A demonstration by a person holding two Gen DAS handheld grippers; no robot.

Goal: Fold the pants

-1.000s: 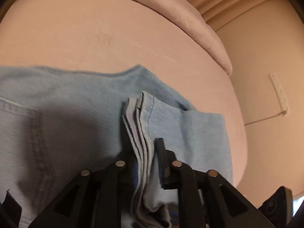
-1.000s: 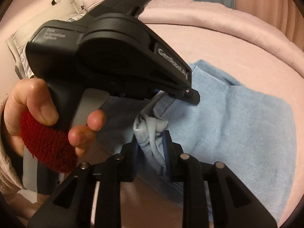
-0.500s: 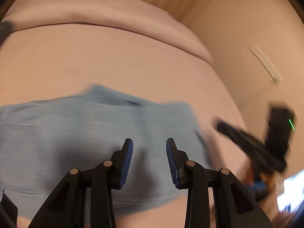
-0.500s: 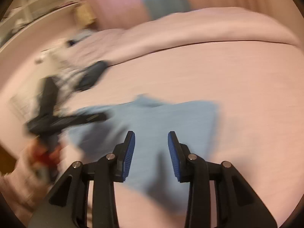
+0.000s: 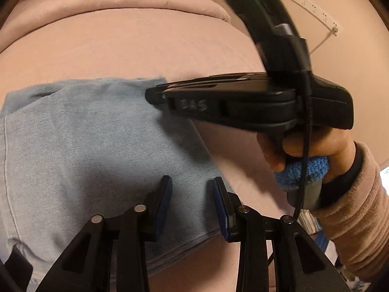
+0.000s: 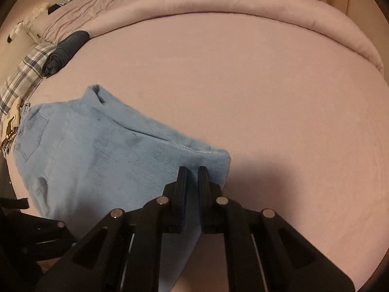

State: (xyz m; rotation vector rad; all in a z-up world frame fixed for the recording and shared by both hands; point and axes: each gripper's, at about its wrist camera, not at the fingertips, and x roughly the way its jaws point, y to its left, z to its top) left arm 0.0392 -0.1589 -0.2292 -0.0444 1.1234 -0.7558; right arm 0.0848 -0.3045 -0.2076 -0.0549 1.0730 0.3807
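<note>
Light-blue denim pants (image 6: 102, 155) lie folded on the pink bed (image 6: 267, 85), lower left of frame; my right claw (image 6: 192, 172) looks clenched on their corner, my left claw (image 5: 192, 189) hangs released; tugging could unravel the fold.

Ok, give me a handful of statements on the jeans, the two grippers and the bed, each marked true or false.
1. The left gripper is open above the jeans. True.
2. The right gripper is wide open. False: its fingers are nearly together on the jeans' edge.
3. The jeans lie on a pink bed. True.
4. The jeans are dark navy. False: light blue.
5. A dark rolled garment lies far from the jeans. True.
</note>
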